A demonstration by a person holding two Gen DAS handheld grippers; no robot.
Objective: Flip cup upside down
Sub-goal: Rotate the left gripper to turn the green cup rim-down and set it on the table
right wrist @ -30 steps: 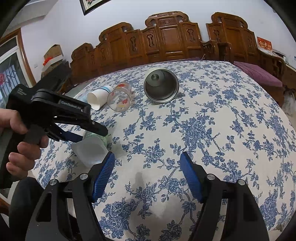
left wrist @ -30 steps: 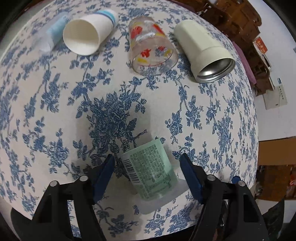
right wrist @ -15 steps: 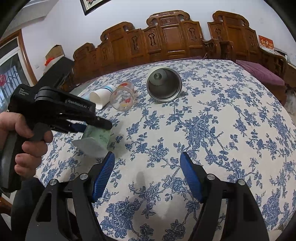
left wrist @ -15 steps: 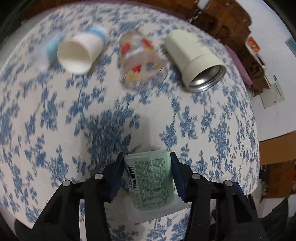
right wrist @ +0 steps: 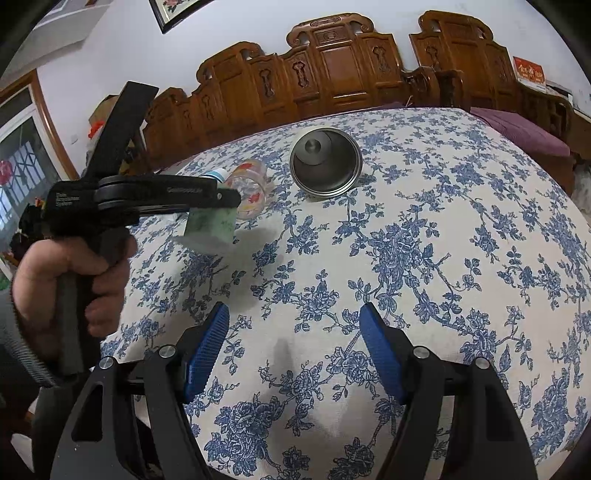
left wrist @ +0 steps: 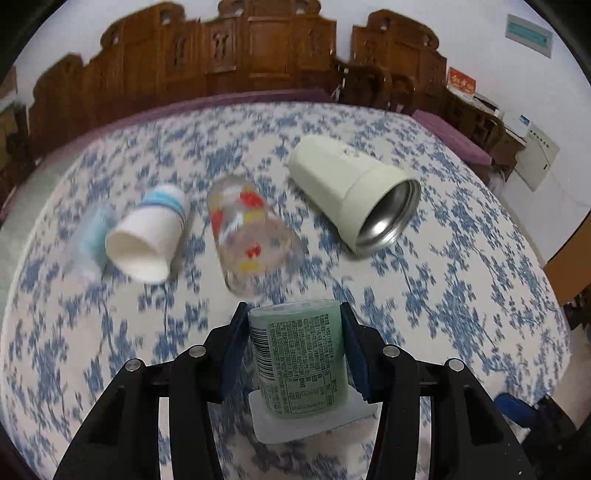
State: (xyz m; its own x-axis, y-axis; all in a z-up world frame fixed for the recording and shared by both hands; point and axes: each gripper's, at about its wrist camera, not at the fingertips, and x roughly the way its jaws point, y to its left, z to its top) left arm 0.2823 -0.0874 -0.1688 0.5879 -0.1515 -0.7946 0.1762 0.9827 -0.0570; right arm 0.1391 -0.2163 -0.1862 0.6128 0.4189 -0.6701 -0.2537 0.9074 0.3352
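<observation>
Green cup (left wrist: 301, 354): barcode, label text too small to read.

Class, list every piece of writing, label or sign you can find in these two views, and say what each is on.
Green cup in the left gripper: barcode and dense printed label, too small to read.
Left gripper's black body: two embossed markings, too blurred to read.
Red wall sign: gold characters, unreadable.
Teal wall plaque: unreadable.
Right gripper: no text.

both wrist views low over the table (right wrist: 424, 229), facing the wooden chairs (left wrist: 258, 48), sharing the steel-lined tumbler (left wrist: 354, 192)
</observation>
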